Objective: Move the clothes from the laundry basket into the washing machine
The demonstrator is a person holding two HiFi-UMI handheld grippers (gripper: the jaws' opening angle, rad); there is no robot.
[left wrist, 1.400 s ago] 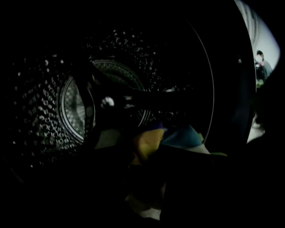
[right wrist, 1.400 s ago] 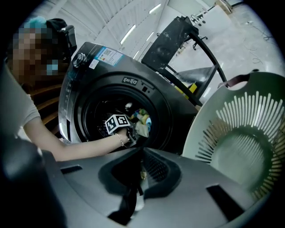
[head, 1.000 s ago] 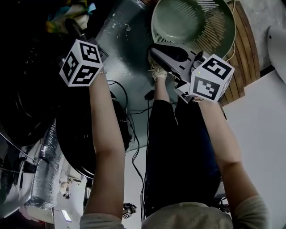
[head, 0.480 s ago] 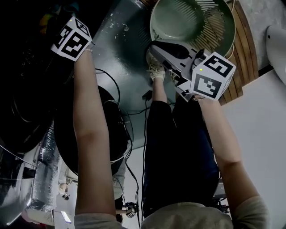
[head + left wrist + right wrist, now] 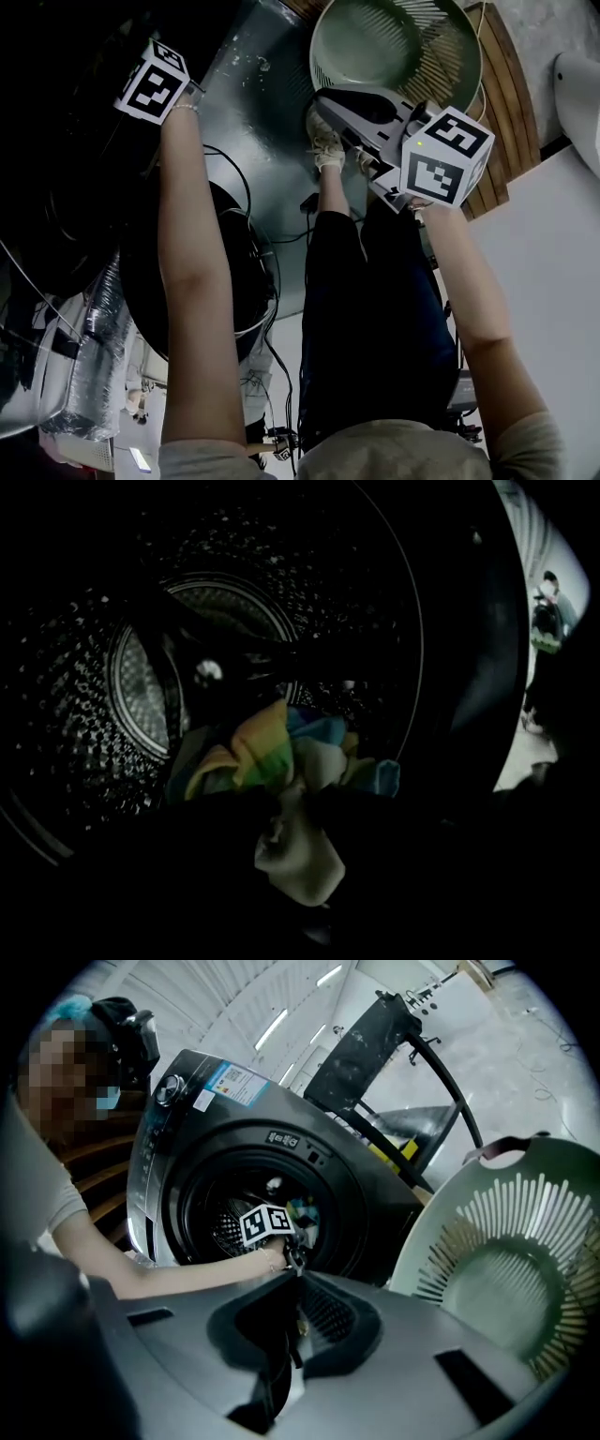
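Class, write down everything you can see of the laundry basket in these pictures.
The laundry basket is round, pale green and looks like plastic, with narrow slots fanning around its wall and a solid bottom. It holds no clothes. Its mouth faces both cameras. It sits on wooden boards beside the washing machine, close to the person's shoe.
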